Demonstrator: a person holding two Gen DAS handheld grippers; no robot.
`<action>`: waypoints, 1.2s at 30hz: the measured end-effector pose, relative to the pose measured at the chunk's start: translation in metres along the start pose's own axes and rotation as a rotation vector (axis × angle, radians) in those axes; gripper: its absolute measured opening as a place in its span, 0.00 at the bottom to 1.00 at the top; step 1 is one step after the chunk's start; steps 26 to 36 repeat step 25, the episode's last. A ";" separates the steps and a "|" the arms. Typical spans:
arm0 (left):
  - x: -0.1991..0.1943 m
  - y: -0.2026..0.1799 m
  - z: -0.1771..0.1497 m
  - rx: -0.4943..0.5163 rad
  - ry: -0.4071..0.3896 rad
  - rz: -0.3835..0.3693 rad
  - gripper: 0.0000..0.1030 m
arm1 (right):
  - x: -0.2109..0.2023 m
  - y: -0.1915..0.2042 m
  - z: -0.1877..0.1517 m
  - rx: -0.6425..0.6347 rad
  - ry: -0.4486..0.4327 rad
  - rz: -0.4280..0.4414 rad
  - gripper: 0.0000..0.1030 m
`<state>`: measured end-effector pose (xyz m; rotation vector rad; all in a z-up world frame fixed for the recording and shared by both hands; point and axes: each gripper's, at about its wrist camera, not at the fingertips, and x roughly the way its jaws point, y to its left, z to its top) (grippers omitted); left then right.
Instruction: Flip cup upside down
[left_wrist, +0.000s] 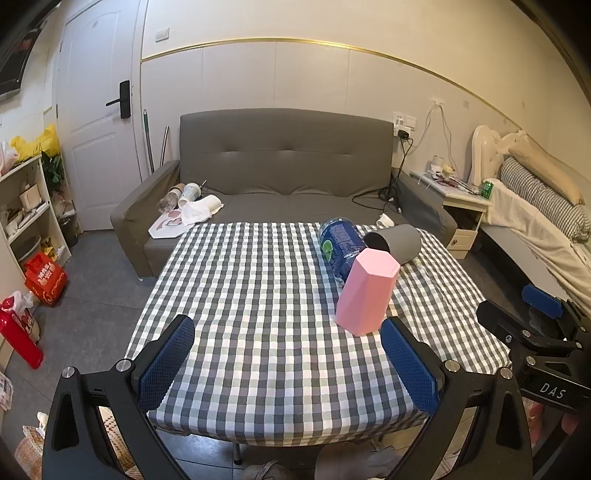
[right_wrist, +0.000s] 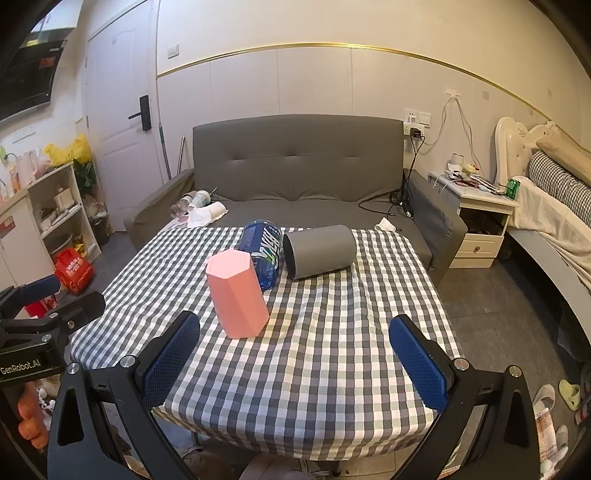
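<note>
A pink faceted cup stands on the checked tablecloth with its closed end up. A grey cup lies on its side behind it, mouth facing left. My left gripper is open and empty over the table's near edge, left of the pink cup. My right gripper is open and empty near the front edge, just right of the pink cup. Each gripper shows at the side of the other's view.
A blue plastic bottle lies on its side between the two cups. A grey sofa stands behind the table, a nightstand and bed to the right, shelves to the left.
</note>
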<state>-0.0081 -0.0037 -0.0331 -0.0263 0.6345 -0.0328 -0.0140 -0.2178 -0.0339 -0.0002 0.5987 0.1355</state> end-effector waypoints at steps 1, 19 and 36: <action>0.000 0.000 0.000 -0.001 0.001 -0.001 1.00 | 0.000 0.000 0.000 0.000 0.000 -0.001 1.00; 0.000 0.000 0.000 0.000 0.001 0.001 1.00 | 0.000 0.001 0.000 0.002 0.004 0.002 1.00; -0.001 0.000 -0.001 0.005 -0.007 0.008 1.00 | 0.000 0.001 0.000 0.002 0.004 0.001 1.00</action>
